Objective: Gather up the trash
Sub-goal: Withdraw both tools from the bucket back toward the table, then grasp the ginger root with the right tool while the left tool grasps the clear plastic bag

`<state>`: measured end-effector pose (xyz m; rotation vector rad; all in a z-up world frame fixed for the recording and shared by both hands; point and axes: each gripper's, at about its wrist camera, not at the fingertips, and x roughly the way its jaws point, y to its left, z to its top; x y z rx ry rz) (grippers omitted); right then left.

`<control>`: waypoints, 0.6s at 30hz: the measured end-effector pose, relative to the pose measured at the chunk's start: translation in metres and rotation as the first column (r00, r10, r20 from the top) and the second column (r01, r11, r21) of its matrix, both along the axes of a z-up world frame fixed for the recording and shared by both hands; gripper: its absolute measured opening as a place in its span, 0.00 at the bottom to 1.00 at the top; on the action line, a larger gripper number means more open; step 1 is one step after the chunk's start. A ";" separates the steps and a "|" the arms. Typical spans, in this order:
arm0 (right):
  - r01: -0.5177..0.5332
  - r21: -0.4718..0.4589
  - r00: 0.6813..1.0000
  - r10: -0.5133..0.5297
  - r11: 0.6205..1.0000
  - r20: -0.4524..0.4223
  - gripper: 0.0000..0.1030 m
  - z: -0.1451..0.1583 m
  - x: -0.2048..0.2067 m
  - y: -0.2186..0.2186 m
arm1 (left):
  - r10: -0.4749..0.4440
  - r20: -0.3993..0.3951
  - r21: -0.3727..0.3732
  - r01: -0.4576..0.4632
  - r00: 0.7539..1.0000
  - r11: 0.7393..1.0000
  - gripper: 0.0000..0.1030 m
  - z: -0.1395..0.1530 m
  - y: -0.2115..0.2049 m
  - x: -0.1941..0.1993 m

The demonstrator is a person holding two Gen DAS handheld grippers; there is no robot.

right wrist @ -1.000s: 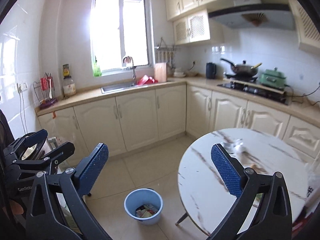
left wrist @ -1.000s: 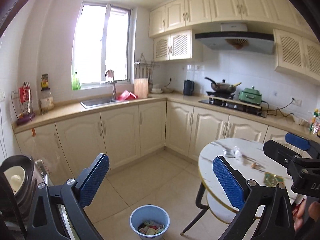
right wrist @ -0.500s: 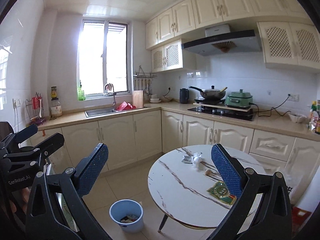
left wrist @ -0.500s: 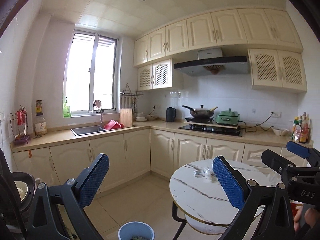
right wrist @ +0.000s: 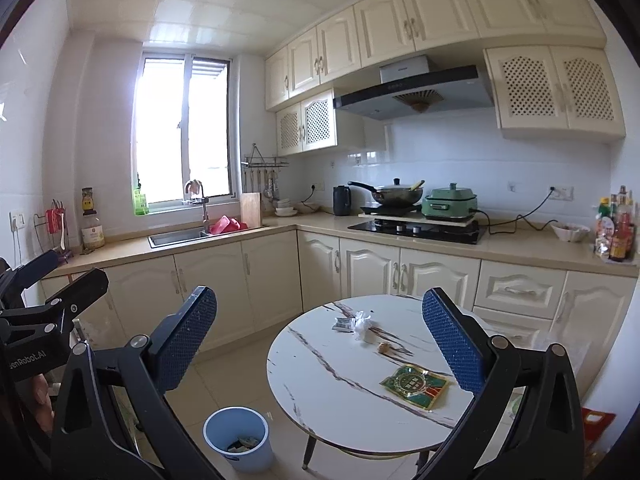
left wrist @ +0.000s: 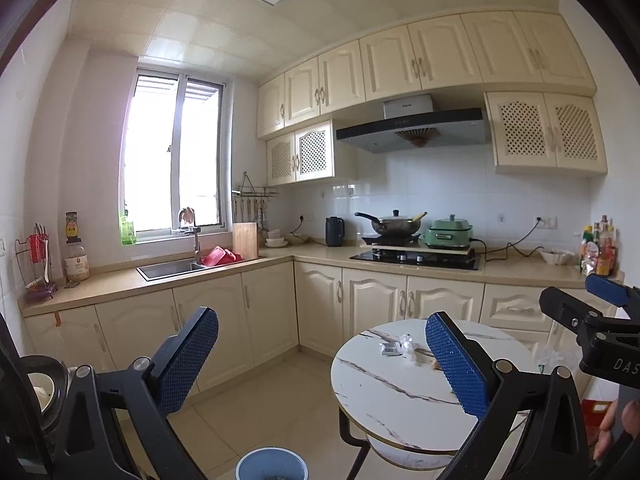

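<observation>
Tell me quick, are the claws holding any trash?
Left claw: open, holding nothing.
Right claw: open, holding nothing.

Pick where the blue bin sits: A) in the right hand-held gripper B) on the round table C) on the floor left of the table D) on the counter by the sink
C: the blue bin stands on the floor tiles, left of the round table.

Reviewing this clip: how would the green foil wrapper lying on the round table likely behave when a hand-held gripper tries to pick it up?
The green wrapper lies nearly flat on the marble table, so the pads may struggle to get under an edge. It looks thin and glossy, so it is probably light and floppy, and might slide on the smooth top if pushed. Fragility seems no concern.
</observation>
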<state>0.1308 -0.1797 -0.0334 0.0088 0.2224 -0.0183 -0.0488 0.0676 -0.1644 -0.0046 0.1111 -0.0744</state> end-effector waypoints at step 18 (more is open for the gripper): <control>0.101 0.030 0.954 -0.088 0.994 -0.286 1.00 -0.086 0.138 -0.100 | -0.140 -0.329 -0.056 0.128 0.934 0.990 0.99 0.007 -0.037 0.240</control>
